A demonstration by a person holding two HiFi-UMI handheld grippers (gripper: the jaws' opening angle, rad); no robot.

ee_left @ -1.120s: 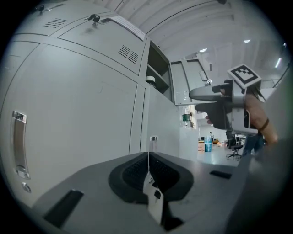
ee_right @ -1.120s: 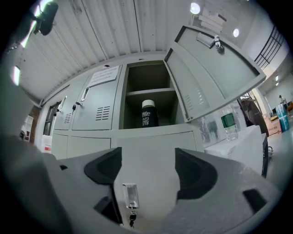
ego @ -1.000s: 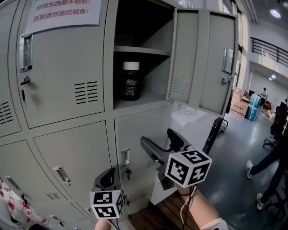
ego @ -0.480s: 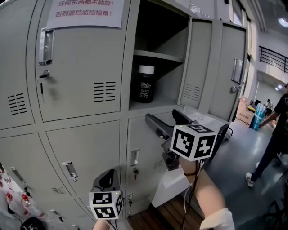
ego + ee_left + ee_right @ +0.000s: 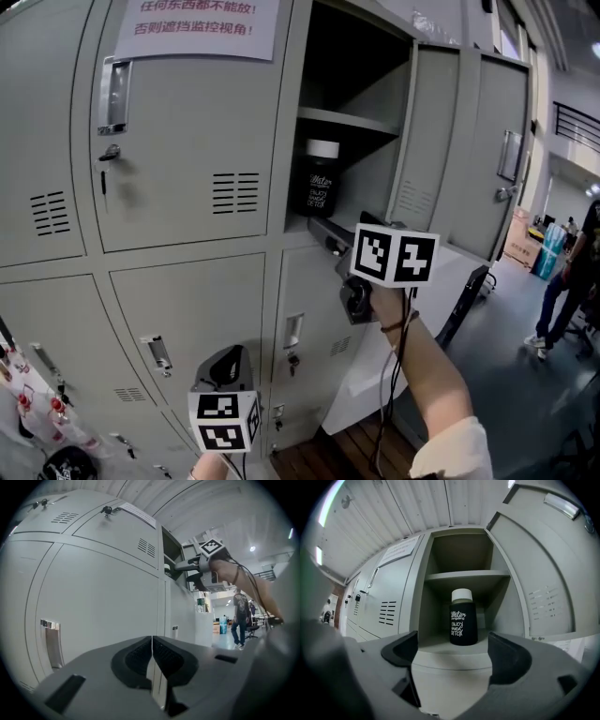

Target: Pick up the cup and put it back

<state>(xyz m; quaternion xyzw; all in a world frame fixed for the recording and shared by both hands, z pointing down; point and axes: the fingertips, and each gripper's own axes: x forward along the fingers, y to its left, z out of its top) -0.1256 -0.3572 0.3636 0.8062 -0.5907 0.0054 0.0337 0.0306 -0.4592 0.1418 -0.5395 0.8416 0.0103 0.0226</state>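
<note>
A black cup (image 5: 322, 188) (image 5: 463, 622) with white print and a white lid stands upright on the lower floor of an open locker compartment (image 5: 352, 131). My right gripper (image 5: 330, 242) (image 5: 454, 654) is raised just in front of the compartment's lower edge, a little short of the cup, open with nothing between its jaws. My left gripper (image 5: 228, 368) (image 5: 152, 660) hangs low in front of the lower locker doors, shut and holding nothing.
The locker door (image 5: 473, 155) stands swung open to the right. A shelf (image 5: 466, 575) crosses the compartment above the cup. Closed locker doors (image 5: 178, 131) fill the left. A person (image 5: 572, 272) stands on the floor at far right, near an office chair.
My right gripper has risen and moved forward to the open compartment's lower edge, toward the cup. The view has shifted so the lockers sit further right. My left gripper has stayed low.
</note>
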